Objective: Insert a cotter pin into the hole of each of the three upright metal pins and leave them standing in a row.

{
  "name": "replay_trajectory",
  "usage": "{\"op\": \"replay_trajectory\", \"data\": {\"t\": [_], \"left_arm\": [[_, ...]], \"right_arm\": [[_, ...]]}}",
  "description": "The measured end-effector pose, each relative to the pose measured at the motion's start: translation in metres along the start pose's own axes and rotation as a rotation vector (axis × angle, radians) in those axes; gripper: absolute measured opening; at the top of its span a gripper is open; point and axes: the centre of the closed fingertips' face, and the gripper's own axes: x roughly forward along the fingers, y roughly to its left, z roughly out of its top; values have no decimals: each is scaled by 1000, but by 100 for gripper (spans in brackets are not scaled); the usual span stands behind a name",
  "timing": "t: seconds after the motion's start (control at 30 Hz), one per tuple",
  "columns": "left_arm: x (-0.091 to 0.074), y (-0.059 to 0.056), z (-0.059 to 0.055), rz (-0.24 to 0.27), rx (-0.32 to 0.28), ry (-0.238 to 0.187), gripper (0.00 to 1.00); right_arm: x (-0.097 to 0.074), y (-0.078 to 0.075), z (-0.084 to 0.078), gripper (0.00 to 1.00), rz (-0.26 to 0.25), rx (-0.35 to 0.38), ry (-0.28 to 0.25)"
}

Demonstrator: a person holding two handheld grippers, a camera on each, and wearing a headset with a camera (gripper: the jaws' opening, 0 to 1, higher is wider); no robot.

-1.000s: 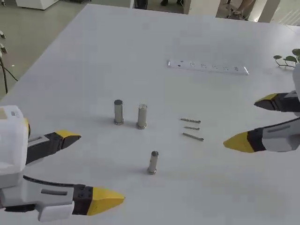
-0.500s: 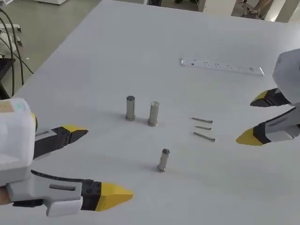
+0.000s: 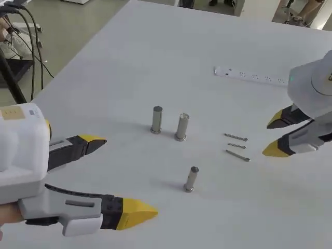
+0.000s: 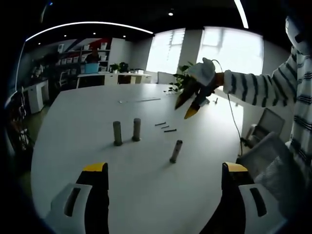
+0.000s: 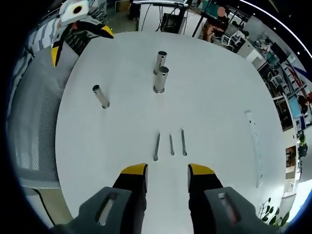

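Three metal pins stand on the white table: two side by side point(image 3: 157, 120) point(image 3: 181, 127), the third point(image 3: 191, 179) apart and nearer to me. Three thin cotter pins point(image 3: 236, 146) lie flat in a row to their right. My right gripper point(image 3: 271, 136) hovers open just right of the cotter pins; in its own view the cotter pins point(image 5: 171, 144) lie straight ahead of the empty right gripper point(image 5: 167, 170). My left gripper point(image 3: 116, 176) is open and empty at the lower left, and the metal pins point(image 4: 137, 129) stand ahead of the left gripper point(image 4: 165, 168).
A white power strip point(image 3: 249, 77) lies on the far side of the table point(image 3: 129, 62). Cables and a stand point(image 3: 21, 46) are off the table's left edge. A striped sleeve point(image 4: 263, 87) carries the right gripper point(image 4: 190, 102). A potted plant point(image 4: 183, 78) sits at the far end.
The head camera has shifted. My right gripper has come closer to the cotter pins and its jaws have narrowed. The left gripper has kept its place and the pins have not moved.
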Motion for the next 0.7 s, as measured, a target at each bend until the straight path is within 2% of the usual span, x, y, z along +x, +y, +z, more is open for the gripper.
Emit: {"op": "replay_trajectory", "data": {"t": [0.3,0.7], "left_arm": [[-1,1,2,10,-3,-10,95],[-1,2,5,19,-9,-25,95]], "right_arm": [[20,-3,6,15,68,-46,13],[43,-2,9,10,134,-56,38]]}}
